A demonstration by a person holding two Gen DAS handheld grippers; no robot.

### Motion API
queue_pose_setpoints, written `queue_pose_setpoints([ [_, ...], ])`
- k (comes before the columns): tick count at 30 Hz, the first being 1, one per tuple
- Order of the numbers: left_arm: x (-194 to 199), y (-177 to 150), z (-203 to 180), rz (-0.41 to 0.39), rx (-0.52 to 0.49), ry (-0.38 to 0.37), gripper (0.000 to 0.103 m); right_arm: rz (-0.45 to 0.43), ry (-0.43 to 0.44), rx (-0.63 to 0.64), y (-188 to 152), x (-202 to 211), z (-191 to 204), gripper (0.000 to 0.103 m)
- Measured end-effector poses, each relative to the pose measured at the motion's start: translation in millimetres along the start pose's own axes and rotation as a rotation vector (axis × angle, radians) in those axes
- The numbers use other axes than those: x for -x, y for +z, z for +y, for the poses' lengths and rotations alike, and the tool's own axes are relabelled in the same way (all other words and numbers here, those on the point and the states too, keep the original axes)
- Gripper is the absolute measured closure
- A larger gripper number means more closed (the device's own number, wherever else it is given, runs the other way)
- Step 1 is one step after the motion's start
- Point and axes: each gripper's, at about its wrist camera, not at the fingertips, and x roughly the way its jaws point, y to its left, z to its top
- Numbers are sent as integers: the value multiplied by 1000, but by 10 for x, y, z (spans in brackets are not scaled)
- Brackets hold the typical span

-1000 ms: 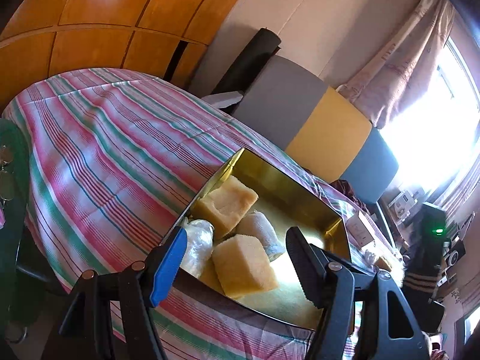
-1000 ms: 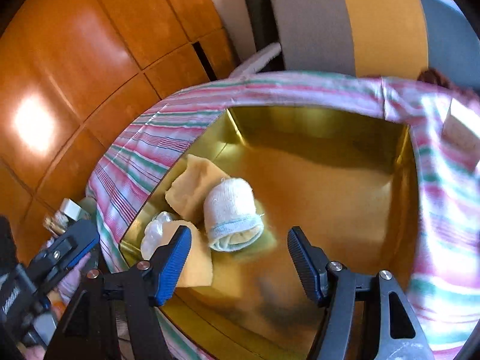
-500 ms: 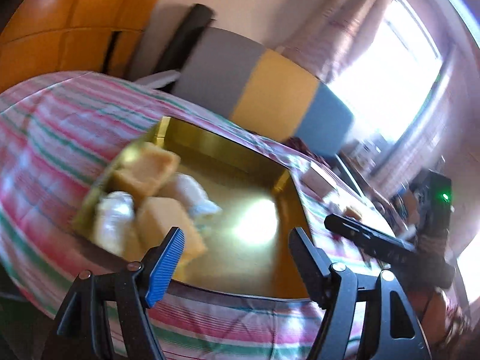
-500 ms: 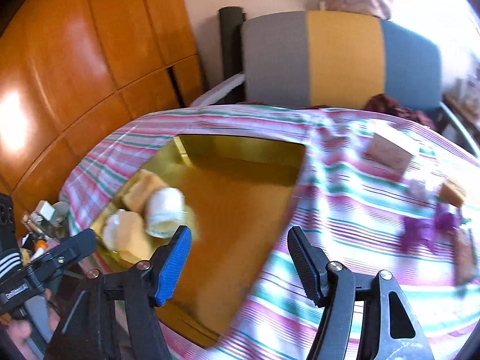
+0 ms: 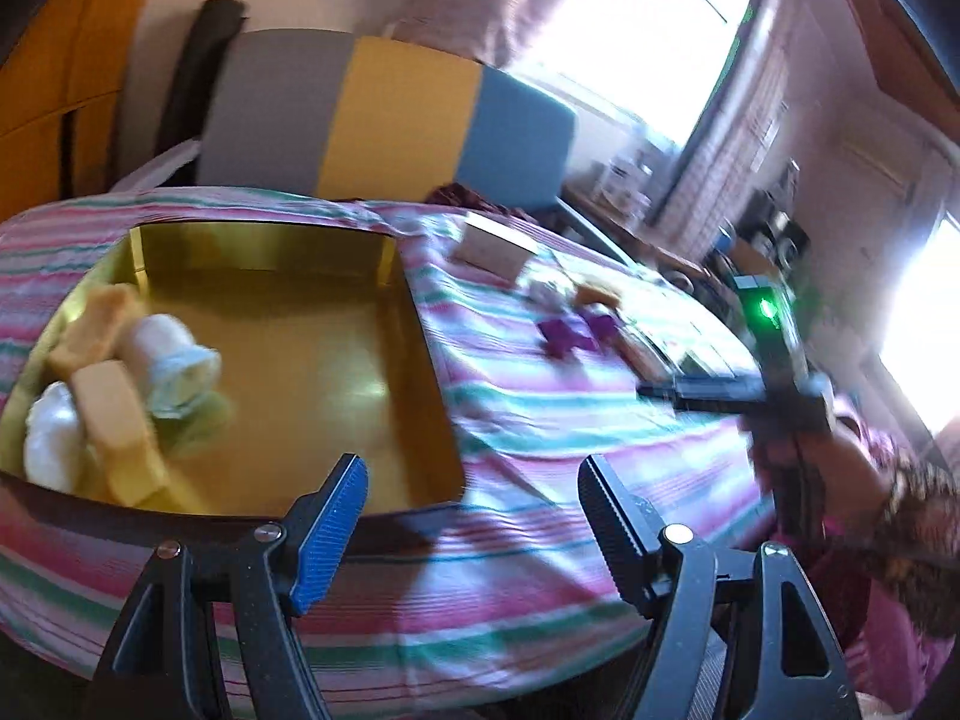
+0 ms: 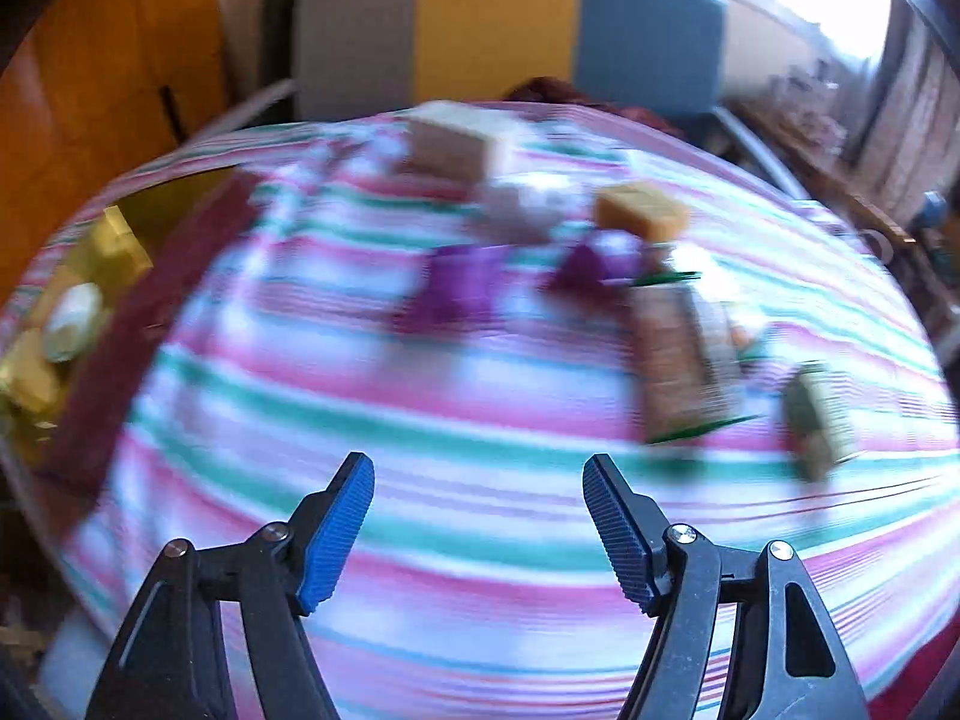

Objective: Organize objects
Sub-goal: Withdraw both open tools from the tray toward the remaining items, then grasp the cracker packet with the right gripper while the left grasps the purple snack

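Note:
A gold tin (image 5: 420, 312) lies on the striped tablecloth and holds yellow sponges (image 5: 114, 420), a rolled white cloth (image 5: 168, 360) and a white bundle (image 5: 51, 444). My left gripper (image 5: 474, 504) stands open over the tin's near right corner, nothing between its fingers. My right gripper (image 6: 480, 504) hangs over the bare cloth, its jaws opening, empty. Beyond it, blurred, lie a pale box (image 6: 456, 141), an orange sponge (image 6: 639, 213), purple pieces (image 6: 456, 288), a brown packet (image 6: 678, 360) and a green-brown block (image 6: 819, 420). The tin (image 6: 114, 240) shows at the far left.
A grey, yellow and blue chair back (image 5: 384, 114) stands behind the table. Wooden panels (image 6: 90, 90) fill the left. In the left wrist view the other gripper with a green light (image 5: 765, 360) and a patterned sleeve (image 5: 912, 516) are at the right.
Both views have swung right. The tin has slid from centre to the left in each view, and the loose items on the cloth have come before the right gripper. Its jaws stand slightly wider.

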Motion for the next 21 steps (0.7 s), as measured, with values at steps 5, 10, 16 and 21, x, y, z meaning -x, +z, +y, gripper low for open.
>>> queue_pose_setpoints([
  [5, -104, -41, -250, 52, -57, -17, 29, -26, -94, -47, 238, -145, -494, 30],
  [10, -139, -54, -424, 79, -108, -22, 29, 12, -93, -57, 294, -352, -656, 32],
  [16, -280, -48, -583, 123, -144, -35, 29, 2, -68, -23, 317, -476, -615, 33],
  [21, -387, -24, -786, 146, -214, -49, 29, 47, -50, -31, 296, -668, -660, 42],
])
